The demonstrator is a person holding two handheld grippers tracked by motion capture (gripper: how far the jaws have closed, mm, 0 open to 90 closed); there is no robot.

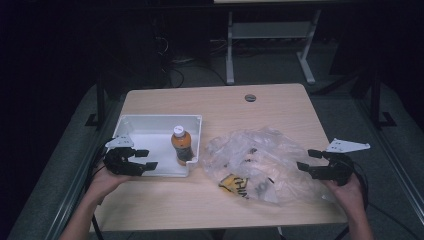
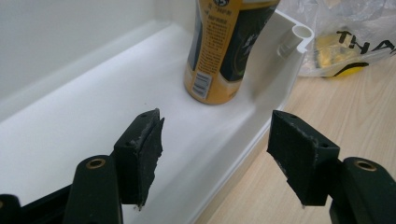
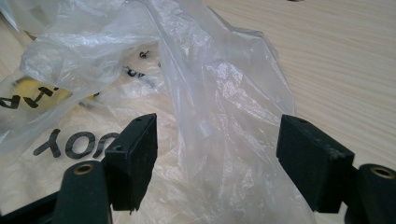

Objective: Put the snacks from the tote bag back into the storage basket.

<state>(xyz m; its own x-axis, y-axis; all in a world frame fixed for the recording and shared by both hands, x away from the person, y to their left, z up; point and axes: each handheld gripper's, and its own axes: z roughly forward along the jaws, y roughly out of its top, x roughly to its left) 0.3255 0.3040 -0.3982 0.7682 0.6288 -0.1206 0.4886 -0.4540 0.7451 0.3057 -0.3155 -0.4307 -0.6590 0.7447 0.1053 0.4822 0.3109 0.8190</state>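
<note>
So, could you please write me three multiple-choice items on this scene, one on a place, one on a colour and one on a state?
1. Where does the bottle stand?
A. in the white tray
B. on the bare table
C. inside the plastic bag

2. What colour is the bottle's cap?
A. red
B. white
C. blue

3. How is the left tool set?
A. shut on the bottle
B. shut on the tray's rim
C. open, with nothing between its pads

Answers:
1 A: the high view shows the bottle upright inside the tray, near its right wall.
2 B: the cap shows white above the orange body in the high view.
3 C: in the left gripper view the jaws stand apart over the tray's near edge, short of the bottle.
</note>
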